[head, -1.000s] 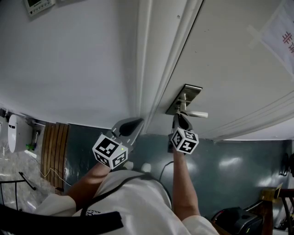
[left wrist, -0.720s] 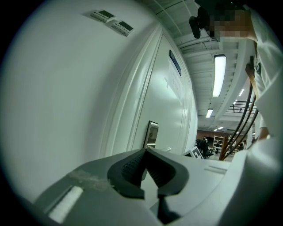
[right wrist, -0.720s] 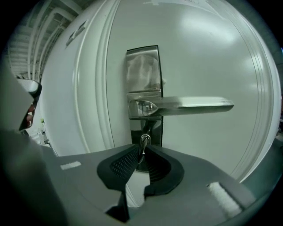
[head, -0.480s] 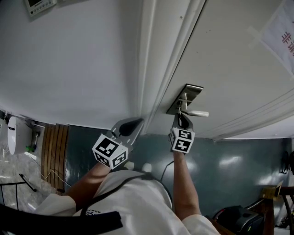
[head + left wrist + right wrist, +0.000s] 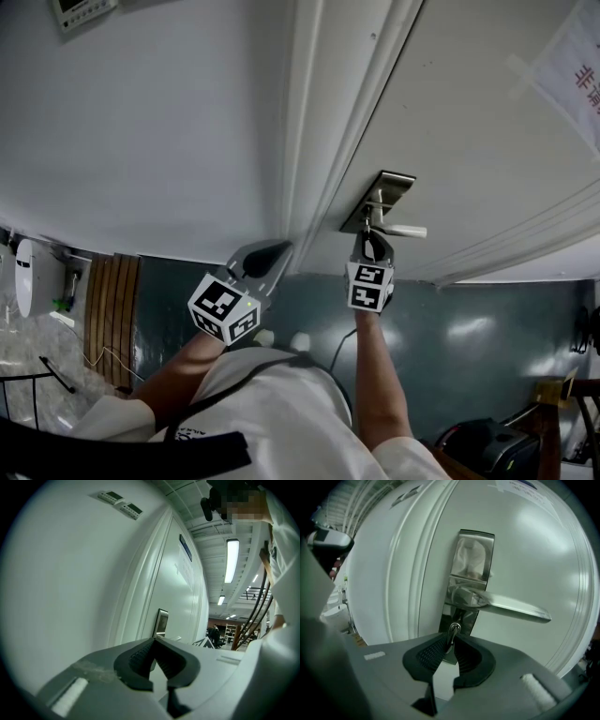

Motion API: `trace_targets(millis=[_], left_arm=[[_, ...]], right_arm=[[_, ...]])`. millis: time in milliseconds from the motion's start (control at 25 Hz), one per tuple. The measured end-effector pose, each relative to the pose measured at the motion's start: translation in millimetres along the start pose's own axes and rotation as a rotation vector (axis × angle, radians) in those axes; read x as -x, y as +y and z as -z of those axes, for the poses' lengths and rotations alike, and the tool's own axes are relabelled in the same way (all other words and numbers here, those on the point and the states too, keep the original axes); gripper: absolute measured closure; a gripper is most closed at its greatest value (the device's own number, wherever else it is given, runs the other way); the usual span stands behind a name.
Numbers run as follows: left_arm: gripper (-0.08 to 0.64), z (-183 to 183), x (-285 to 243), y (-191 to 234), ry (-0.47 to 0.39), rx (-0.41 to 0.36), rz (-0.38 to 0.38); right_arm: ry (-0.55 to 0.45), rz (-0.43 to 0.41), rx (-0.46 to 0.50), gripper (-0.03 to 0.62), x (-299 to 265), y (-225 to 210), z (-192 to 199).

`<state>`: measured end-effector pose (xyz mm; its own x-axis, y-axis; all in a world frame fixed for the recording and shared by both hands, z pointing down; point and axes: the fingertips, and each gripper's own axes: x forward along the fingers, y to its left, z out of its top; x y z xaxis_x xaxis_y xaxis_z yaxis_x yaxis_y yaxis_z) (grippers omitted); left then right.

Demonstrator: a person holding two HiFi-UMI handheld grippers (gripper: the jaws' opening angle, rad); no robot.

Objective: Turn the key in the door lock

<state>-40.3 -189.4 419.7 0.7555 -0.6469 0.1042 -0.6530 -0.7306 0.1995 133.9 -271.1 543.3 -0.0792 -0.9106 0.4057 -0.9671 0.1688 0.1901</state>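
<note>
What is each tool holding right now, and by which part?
The right tool pinches the key by its head, between the jaw tips. The left tool is shut and holds nothing.

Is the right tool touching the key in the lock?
Touching. The right gripper view shows the key pinched between the right tool's pads.

The left gripper (image 5: 278, 251) and right gripper (image 5: 373, 241) are pale grey shells with black ribbed pads (image 5: 430, 653). Each carries a white cube (image 5: 223, 309) of black square markers at its rear. Behind them is a white short-sleeved top (image 5: 281, 412) crossed by a black strap (image 5: 122, 457).
</note>
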Motion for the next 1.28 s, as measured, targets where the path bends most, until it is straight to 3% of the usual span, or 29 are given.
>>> trace_targets(millis=[280, 520, 880, 1280], left_arm=[[0.557, 0.4, 0.1, -1.0, 0.0, -0.002, 0.002], [0.557, 0.4, 0.1, -3.8, -0.002, -0.003, 0.004], [0.557, -1.7, 1.2, -8.7, -0.011, -0.009, -0.002], [0.557, 1.2, -1.5, -19.3, -0.013, -0.003, 0.006]], right_arm=[[0.028, 0.048, 0.286, 0.549, -3.2, 4.8, 2.2], [0.04, 0.032, 0.417, 0.543, -3.5, 7.4, 2.7], [0.05, -0.013, 0.76, 0.528, -2.0, 11.8, 6.4], [0.076, -0.058, 1.053, 0.52, -2.0, 15.8, 13.3]])
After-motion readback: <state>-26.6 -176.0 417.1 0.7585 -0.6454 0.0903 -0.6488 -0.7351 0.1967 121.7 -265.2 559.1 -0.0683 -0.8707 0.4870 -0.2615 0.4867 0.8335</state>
